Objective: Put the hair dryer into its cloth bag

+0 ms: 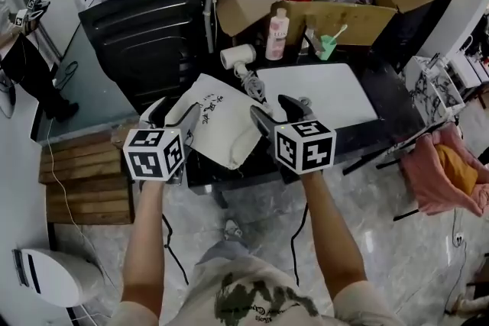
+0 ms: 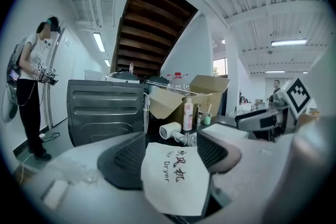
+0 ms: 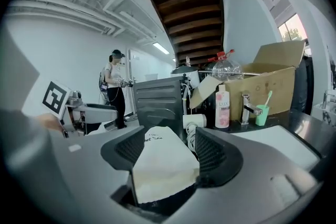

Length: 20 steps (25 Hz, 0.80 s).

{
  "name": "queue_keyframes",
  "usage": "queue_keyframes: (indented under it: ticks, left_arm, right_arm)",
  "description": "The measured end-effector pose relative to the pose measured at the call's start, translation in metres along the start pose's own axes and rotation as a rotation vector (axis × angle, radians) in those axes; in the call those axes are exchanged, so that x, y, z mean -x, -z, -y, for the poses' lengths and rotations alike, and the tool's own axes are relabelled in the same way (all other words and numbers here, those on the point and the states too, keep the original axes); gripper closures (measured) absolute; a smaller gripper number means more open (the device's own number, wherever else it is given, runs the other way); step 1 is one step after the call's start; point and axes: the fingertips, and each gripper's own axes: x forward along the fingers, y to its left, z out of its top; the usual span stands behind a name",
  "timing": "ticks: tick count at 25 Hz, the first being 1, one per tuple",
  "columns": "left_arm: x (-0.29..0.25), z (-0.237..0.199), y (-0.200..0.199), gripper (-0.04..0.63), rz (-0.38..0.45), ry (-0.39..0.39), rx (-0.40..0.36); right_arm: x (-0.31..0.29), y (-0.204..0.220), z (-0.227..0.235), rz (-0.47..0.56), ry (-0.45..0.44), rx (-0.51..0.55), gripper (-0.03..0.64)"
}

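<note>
The head view is looking steeply down while both gripper views are facing forward, low and close, all sharing the cloth bag (image 1: 219,126) and hair dryer (image 1: 238,57).

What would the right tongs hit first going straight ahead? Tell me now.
The bag, already lying between the open right tongs; past it likely the dryer, though depth is unclear.

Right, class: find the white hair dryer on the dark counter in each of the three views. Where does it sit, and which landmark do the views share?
Head view: the white hair dryer lies above centre, beyond the white cloth bag.
Left gripper view: near centre, just above the bag.
Right gripper view: near centre, right of the bag's tip.
Shared landmark: the pink plastic bottle stands just right of it in every view.
</note>
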Motion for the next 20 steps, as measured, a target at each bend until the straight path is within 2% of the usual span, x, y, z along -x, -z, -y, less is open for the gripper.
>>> queue_keyframes:
  ticks: [10,20]
  left_arm:
    - [-0.068,-0.033,-0.001,0.287,-0.036,0.062,0.004]
    - [-0.105,-0.037,-0.003,0.287,-0.051,0.124,-0.015]
  right_arm:
    - [-0.089,-0.004,0.027,-0.149,0.022,0.008,0.314]
    - [-0.153,0.017,0.063,-0.377,0.04,0.006,0.305]
